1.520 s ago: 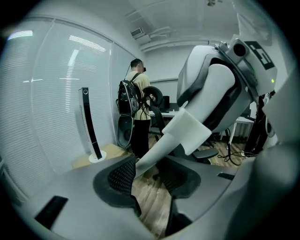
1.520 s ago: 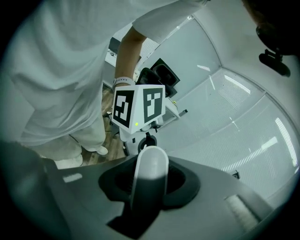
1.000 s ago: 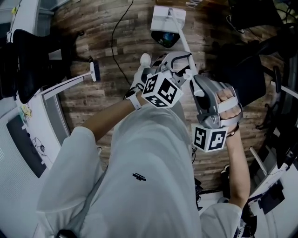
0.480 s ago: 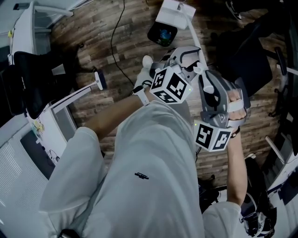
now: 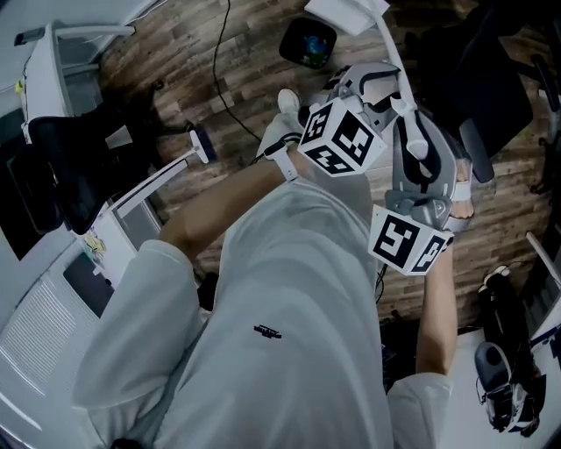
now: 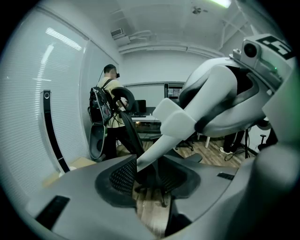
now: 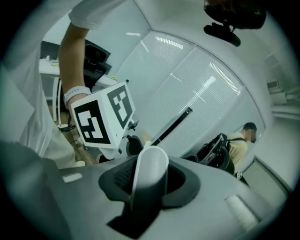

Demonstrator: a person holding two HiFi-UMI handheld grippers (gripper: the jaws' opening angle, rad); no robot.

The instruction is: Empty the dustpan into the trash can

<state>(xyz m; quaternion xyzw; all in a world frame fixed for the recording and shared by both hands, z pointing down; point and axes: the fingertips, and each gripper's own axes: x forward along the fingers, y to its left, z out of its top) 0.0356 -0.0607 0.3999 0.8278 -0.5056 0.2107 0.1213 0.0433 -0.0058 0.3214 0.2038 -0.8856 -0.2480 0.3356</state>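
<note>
In the head view the white dustpan (image 5: 344,10) is at the top edge, right beside the black trash can (image 5: 308,42). Its long white handle (image 5: 394,61) runs down to both grippers. My right gripper (image 5: 414,123) is shut on that handle; in the right gripper view the rounded handle end (image 7: 150,164) sits clamped between the pads. My left gripper (image 5: 372,86) is at the handle just ahead of the right one. In the left gripper view a white tapered piece (image 6: 157,143) reaches down to the left pad, with a gap showing beside it. Whether those jaws press on it is unclear.
The floor is wood planks (image 5: 228,79), with a black cable (image 5: 219,70) running across it. An office chair (image 5: 70,167) and a white desk (image 5: 53,298) are at the left, dark equipment (image 5: 504,377) at the right. A person with a backpack (image 6: 108,112) stands by the glass wall.
Both grippers have moved up and to the right in the head view. The dustpan has slid to the top edge, and the right gripper has rolled about the handle.
</note>
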